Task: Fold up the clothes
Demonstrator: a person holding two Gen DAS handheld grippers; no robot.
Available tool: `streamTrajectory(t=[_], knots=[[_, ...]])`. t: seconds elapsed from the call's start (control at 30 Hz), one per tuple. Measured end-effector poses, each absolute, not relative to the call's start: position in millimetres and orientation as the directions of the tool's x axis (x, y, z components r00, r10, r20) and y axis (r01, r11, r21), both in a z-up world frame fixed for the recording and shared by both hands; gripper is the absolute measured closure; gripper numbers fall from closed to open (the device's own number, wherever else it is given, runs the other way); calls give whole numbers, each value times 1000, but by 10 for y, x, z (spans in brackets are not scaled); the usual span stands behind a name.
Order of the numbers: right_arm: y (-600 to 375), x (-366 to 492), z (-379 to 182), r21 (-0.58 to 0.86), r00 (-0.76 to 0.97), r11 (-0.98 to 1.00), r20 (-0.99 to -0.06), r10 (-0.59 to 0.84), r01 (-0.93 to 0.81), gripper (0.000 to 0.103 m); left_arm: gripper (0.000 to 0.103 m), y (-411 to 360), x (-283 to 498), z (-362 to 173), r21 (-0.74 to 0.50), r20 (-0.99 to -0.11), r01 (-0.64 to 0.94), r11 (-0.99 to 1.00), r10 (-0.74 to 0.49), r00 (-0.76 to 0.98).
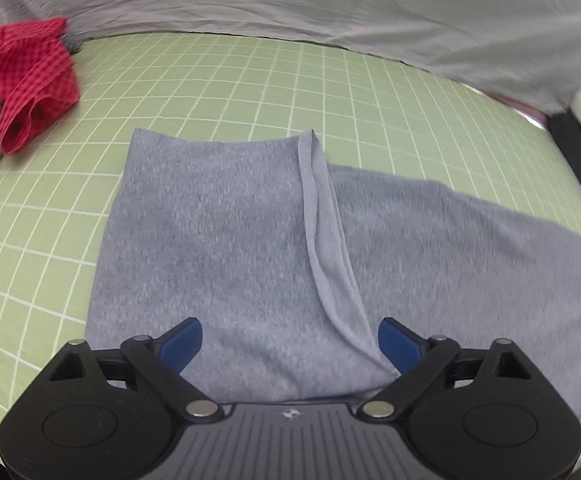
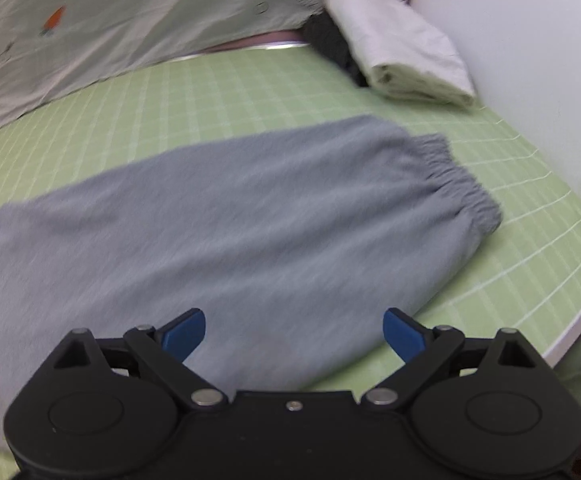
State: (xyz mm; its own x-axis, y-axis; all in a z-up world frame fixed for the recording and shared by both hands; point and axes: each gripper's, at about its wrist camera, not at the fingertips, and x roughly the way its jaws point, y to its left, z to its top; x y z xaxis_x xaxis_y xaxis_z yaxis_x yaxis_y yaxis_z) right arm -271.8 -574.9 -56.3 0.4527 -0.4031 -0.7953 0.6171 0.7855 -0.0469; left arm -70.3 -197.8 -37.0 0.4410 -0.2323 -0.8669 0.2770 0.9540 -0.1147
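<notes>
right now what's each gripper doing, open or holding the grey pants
Left gripper: open, holding nothing; the grey pants lie flat beneath it.
Right gripper: open, holding nothing, above the pants.

Left gripper (image 1: 289, 340) jaws spread wide, tilted downward; right gripper (image 2: 294, 334) likewise, nothing gripped

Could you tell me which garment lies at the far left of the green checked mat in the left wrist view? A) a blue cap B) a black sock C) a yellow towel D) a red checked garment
D: a crumpled red checked garment lies at the mat's left edge.
</notes>
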Motion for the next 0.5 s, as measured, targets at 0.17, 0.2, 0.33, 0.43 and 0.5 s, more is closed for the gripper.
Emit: streamTrajectory(t=[0.17,0.2,0.33,0.43,0.5], knots=[[-6342,-2706,-645,-78,420,734,-778,-468,674,5,8,-2157,-681,-400,-91,-871,225,970,-187,455],[-6475,-2707,-677,-94,408,724,-773,-486,683,4,7,-2191,-673,-403,-84,-872,214,973,-176,457],[-6960,-2705,-764,-137,372,688,-758,-536,713,3,6,-2324,-613,-452,-52,-886,175,983,-126,447],[-7282,-2697,-855,-141,354,670,-760,-545,729,2,6,-2434,-563,-484,-20,-895,168,986,-93,437],[-7427,-2675,-940,-132,351,667,-767,-537,733,1,6,-2504,-532,-484,-4,-896,173,985,-81,436]])
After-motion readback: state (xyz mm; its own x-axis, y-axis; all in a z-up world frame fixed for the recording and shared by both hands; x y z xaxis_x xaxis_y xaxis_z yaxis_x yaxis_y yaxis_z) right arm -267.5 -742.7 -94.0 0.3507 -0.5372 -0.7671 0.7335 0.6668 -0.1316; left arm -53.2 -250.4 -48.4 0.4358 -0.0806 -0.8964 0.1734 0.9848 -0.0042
